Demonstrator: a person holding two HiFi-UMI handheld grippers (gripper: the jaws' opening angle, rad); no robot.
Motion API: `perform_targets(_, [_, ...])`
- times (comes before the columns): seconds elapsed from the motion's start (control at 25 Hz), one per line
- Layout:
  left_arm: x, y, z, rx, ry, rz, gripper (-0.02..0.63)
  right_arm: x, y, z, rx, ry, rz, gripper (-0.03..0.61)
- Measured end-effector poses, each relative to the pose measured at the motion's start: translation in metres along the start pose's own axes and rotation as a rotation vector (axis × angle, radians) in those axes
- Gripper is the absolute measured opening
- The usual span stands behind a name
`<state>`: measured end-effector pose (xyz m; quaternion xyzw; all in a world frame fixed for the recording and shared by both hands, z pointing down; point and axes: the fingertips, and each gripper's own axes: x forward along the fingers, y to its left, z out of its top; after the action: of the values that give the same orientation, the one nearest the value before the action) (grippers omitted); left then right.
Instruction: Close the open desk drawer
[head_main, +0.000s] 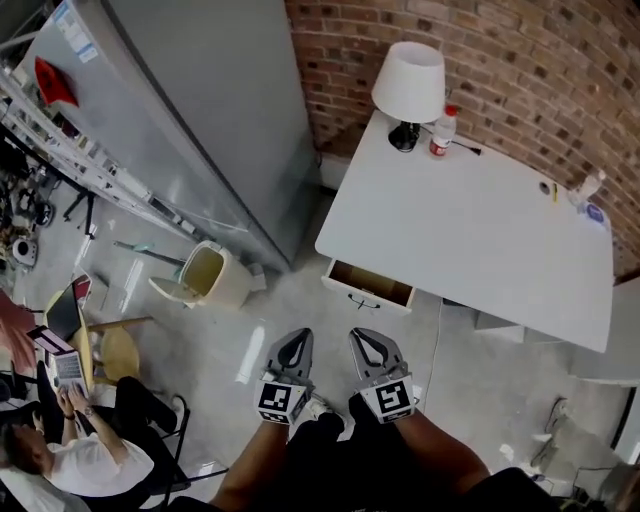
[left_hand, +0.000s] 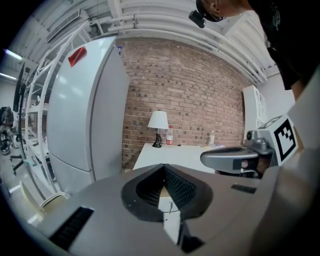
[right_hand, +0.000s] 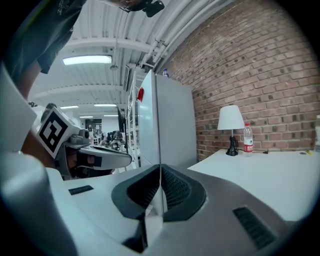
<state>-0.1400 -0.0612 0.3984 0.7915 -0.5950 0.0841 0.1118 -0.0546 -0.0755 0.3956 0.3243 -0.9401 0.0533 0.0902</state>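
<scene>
While my left tongs (head_main: 298, 340) and right tongs (head_main: 364, 338) sit clenched on nothing, I note the drawer (head_main: 372, 284) open under the table (head_main: 470, 230) edge, twelve o'clock of them, apart.

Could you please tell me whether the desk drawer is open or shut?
Open: the drawer juts out from under the white desk, its brown inside showing.

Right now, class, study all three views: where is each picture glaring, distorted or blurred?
Head view: glare streaks the floor, and the desk edges bow slightly. Left gripper view: the fisheye lens curves the brick wall courses, and the corners go black. Right gripper view: the ceiling light blows out to white, with the same black corners.
</scene>
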Motion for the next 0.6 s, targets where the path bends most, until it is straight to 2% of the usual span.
perform_targets(0.28, [0.026,-0.017,-0.037,0.014,0.05,-0.069,0.008,0.002,-0.016,-0.039,0.036,0.038,-0.06,0.029])
perform_targets(0.6, [0.047,-0.015,-0.086,0.015,0.084,-0.156,0.008,0.012,-0.02,-0.078,0.046,0.036,-0.165,0.029])
